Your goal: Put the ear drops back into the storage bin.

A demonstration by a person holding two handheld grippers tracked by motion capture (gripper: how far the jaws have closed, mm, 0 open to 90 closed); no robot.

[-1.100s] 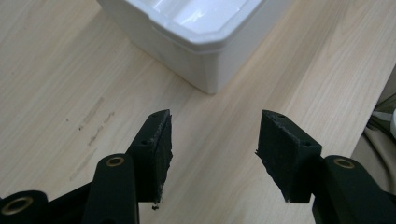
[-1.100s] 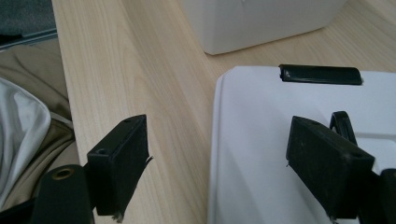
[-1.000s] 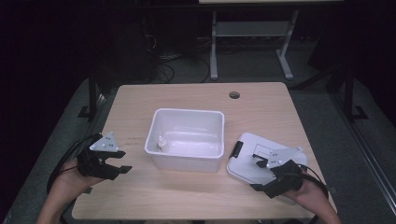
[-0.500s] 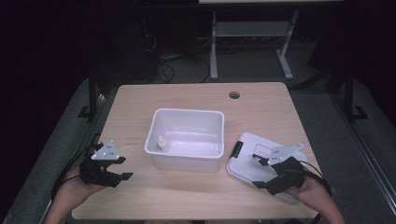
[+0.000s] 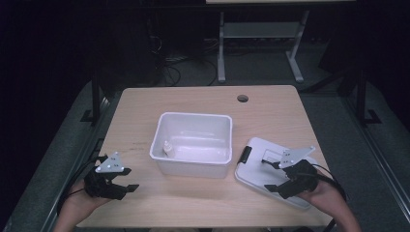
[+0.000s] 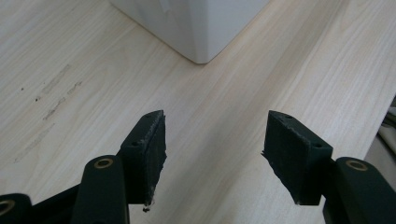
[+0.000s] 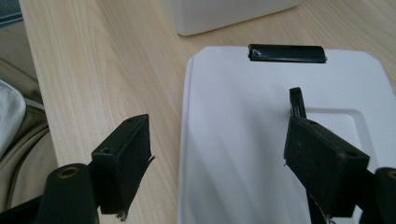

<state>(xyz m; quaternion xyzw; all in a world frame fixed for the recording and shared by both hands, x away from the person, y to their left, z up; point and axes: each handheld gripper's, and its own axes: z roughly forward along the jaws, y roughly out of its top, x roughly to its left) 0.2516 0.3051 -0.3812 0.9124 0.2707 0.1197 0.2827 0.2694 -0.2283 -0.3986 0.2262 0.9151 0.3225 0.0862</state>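
Lying flat on the counter (image 5: 203, 203), right of the bin (image 5: 193, 144): white lid (image 5: 263, 170), long axis diagonal, black latch (image 5: 245, 154) (short edge) toward bin. Right hand-held gripper (image 5: 273, 175) wide over lid; left hand-held gripper (image 5: 129, 179) wide, empty.

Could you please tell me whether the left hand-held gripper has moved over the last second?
Yes. The left hand-held gripper has drawn back toward the table's near edge, away from the white bin.
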